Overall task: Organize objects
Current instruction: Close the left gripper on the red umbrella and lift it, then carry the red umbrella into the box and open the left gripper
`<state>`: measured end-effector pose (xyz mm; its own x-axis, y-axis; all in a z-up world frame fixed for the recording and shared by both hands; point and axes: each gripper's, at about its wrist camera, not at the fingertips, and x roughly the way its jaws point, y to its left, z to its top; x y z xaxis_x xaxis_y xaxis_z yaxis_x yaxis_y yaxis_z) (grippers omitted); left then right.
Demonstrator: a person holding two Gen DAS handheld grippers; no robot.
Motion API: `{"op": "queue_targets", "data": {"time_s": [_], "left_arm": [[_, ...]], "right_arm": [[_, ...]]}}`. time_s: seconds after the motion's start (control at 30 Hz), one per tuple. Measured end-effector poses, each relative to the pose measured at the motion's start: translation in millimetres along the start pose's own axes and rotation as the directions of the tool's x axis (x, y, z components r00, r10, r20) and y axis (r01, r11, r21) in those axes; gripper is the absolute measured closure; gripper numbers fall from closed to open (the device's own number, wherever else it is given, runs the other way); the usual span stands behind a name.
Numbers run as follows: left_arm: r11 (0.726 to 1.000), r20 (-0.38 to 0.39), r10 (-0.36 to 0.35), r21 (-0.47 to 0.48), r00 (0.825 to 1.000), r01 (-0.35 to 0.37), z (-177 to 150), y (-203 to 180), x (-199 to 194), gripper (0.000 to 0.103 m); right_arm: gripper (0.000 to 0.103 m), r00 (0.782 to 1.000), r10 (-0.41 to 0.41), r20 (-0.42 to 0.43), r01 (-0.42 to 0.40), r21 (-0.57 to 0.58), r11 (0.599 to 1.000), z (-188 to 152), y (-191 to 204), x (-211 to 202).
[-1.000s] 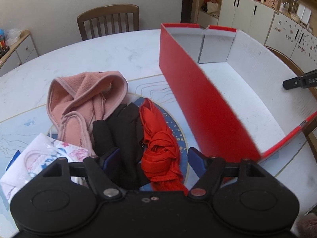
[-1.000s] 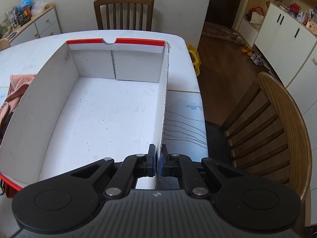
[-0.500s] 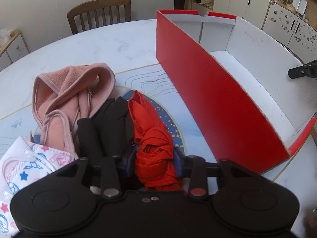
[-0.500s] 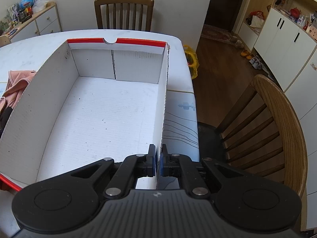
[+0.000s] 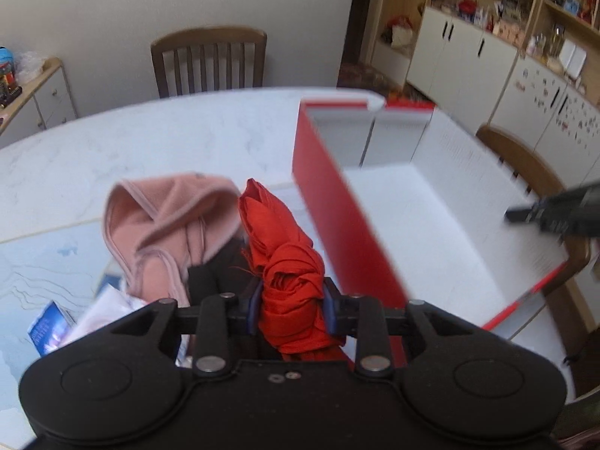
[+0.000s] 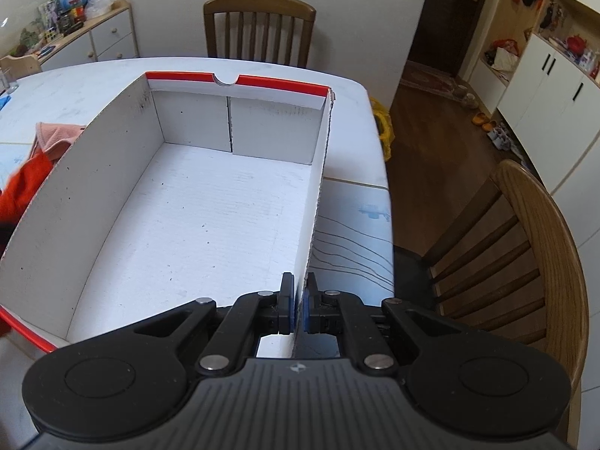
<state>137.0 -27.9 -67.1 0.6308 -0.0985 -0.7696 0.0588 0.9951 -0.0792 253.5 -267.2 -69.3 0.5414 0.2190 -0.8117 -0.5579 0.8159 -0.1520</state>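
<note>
Left wrist view: the left gripper [image 5: 290,309] has its blue pads [image 5: 254,309] pressed into the sides of a knotted red cloth [image 5: 287,262], and its jaws are closing by a last small amount on the bundle. The cloth stands up out of the grip, just left of the red box [image 5: 348,225], with a pink garment [image 5: 168,221] and a dark garment [image 5: 217,266] beside it on the white table [image 5: 150,142]. The cloth looks soft, light and compressible; the twisted knot is the thickest, firmest part, so holding there seems safer than on a loose fold that could slide out. Its free end may trail and catch on the box's near wall.

Right wrist view: the right gripper [image 6: 298,309] is clamped on the thin right-hand wall of the box [image 6: 318,195], one pad inside and one outside. The box is empty, its white floor bare. The corrugated wall looks stiff but light, so this pinch likely just steadies the box. The red cloth [image 6: 26,187] shows beyond the left wall.
</note>
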Motion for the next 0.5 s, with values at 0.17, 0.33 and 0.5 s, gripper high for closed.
{"op": "queue_targets", "data": {"time_s": [0.17, 0.33, 0.5], "left_arm": [[0.999, 0.04, 0.003, -0.038, 0.999, -0.002, 22, 0, -21, 0.074], [0.998, 0.097, -0.003, -0.056, 0.995, 0.008, 45, -5, -36, 0.074], [0.999, 0.105, -0.041, -0.023, 0.994, 0.043, 63, -27, -34, 0.074]], "right_arm": [[0.099, 1.0, 0.023, 0.002, -0.023, -0.021, 1.0, 0, 7, -1], [0.099, 0.999, 0.034, -0.01, -0.034, -0.012, 0.999, 0, 10, -5], [0.099, 0.999, 0.029, -0.028, -0.029, 0.0, 1.0, -1, 15, -6]]}}
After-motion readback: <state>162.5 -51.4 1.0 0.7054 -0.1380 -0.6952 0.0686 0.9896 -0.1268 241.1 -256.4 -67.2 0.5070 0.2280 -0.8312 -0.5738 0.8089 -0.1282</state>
